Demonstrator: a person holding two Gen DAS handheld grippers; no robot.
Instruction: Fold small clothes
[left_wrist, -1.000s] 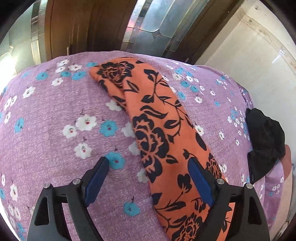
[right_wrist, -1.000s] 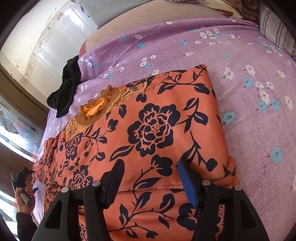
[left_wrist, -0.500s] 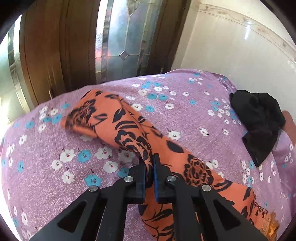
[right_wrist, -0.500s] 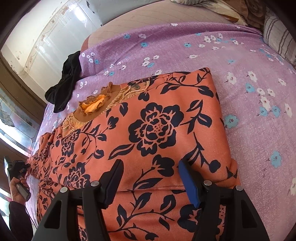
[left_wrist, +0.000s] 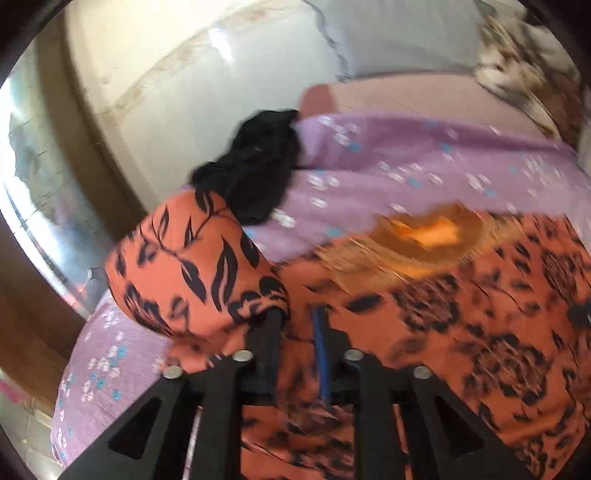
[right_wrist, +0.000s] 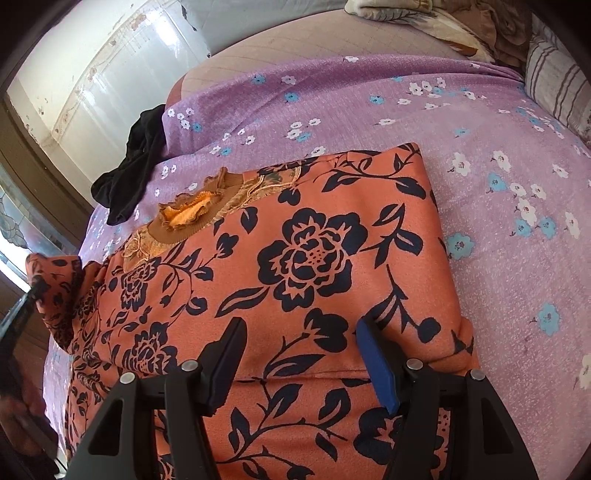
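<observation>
Your left gripper has just swung the sleeve of the orange floral garment up off the bed and in toward the body of the garment; half a second ago it was pinched shut on that sleeve out over the purple sheet. Its jaws have just been opening a little, and the cloth is draped over the left finger with a visible gap beside the blue pad, so the grip looks let go or nearly so; the blur leaves some doubt. Taking the ruffled collar as landmark, the raised sleeve is on the window side of it and nearer you, with the black cloth beyond the collar at the bed's edge. Your right gripper has not moved: its jaws stand apart, empty, over the garment's front panel on your side of the collar. That suggests the sleeve fold is being laid now.
</observation>
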